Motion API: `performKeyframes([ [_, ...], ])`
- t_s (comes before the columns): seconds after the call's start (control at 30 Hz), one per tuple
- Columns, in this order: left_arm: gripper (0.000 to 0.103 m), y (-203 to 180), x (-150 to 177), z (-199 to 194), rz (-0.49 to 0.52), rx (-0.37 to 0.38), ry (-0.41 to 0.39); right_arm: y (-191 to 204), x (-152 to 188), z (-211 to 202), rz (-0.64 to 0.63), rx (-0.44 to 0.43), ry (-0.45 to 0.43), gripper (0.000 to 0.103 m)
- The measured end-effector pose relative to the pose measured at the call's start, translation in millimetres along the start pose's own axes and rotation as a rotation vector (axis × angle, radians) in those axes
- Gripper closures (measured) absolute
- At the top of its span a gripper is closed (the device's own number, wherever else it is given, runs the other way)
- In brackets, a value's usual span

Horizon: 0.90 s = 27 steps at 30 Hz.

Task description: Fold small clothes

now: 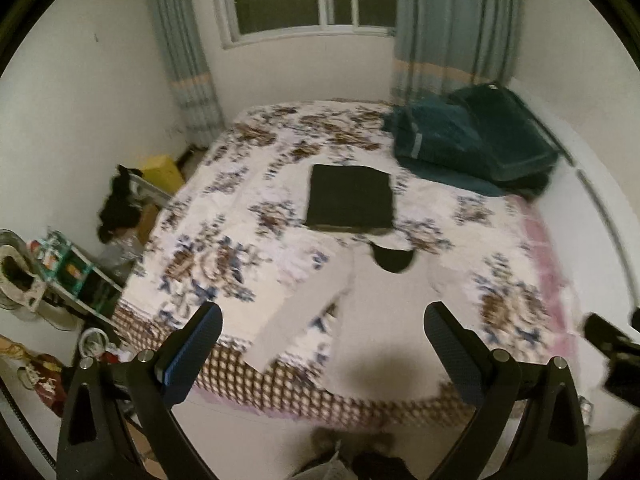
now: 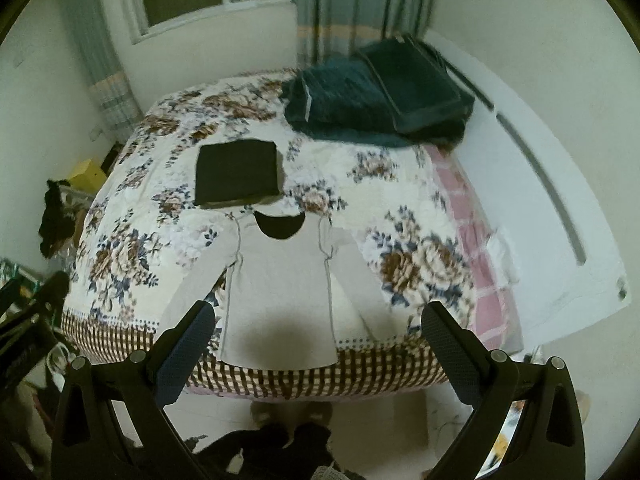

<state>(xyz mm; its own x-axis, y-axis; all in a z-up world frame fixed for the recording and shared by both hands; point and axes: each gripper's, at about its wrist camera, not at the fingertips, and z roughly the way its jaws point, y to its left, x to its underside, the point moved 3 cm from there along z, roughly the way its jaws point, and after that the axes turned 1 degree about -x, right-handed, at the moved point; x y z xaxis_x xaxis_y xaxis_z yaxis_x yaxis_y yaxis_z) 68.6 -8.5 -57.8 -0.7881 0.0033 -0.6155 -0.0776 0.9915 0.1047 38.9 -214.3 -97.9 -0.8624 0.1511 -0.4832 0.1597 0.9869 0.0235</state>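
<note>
While both grippers hover above the bed's near edge, a white long-sleeved top (image 2: 280, 280) lies spread flat on the floral bedspread (image 2: 404, 216).

The left gripper (image 1: 322, 354) has its fingers spread wide, holding nothing; the top rests with its hem toward the checked border, sleeves angled outward, and a folded black garment (image 2: 238, 172) sits just beyond its dark collar. The right gripper (image 2: 318, 354) is likewise wide apart and empty. A teal bundle (image 2: 348, 100) lies at the far right.
</note>
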Motion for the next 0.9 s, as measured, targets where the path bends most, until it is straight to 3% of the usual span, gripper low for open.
performKeyframes([
  [0.17,0.000,-5,17,86,0.022,-0.036,0.033,-50,17,111,0.168,0.061,0.116,0.000],
  [0.33,0.000,-18,51,187,0.063,-0.091,0.182,-134,67,245,0.405,0.079,0.289,0.000],
  [0.47,0.000,-26,77,250,0.069,-0.133,0.261,-205,120,356,0.615,0.056,0.409,0.001],
  [0.57,0.000,-36,104,301,0.082,-0.183,0.348,-254,173,443,0.795,0.021,0.501,0.010],
  [0.7,0.000,-48,142,354,0.099,-0.250,0.447,-280,235,541,1.034,-0.077,0.595,0.018],
  [0.77,0.000,-51,157,375,0.118,-0.284,0.501,-281,256,573,1.160,-0.156,0.595,0.025],
  [0.8,0.000,-55,168,384,0.121,-0.298,0.535,-280,266,588,1.229,-0.199,0.590,0.037],
  [0.83,0.000,-57,174,388,0.126,-0.303,0.554,-277,272,596,1.277,-0.224,0.584,0.055],
  [0.87,0.000,-62,176,391,0.135,-0.304,0.567,-275,276,603,1.322,-0.252,0.569,0.064],
  [0.9,0.000,-67,181,393,0.151,-0.302,0.581,-273,278,606,1.336,-0.255,0.556,0.085],
])
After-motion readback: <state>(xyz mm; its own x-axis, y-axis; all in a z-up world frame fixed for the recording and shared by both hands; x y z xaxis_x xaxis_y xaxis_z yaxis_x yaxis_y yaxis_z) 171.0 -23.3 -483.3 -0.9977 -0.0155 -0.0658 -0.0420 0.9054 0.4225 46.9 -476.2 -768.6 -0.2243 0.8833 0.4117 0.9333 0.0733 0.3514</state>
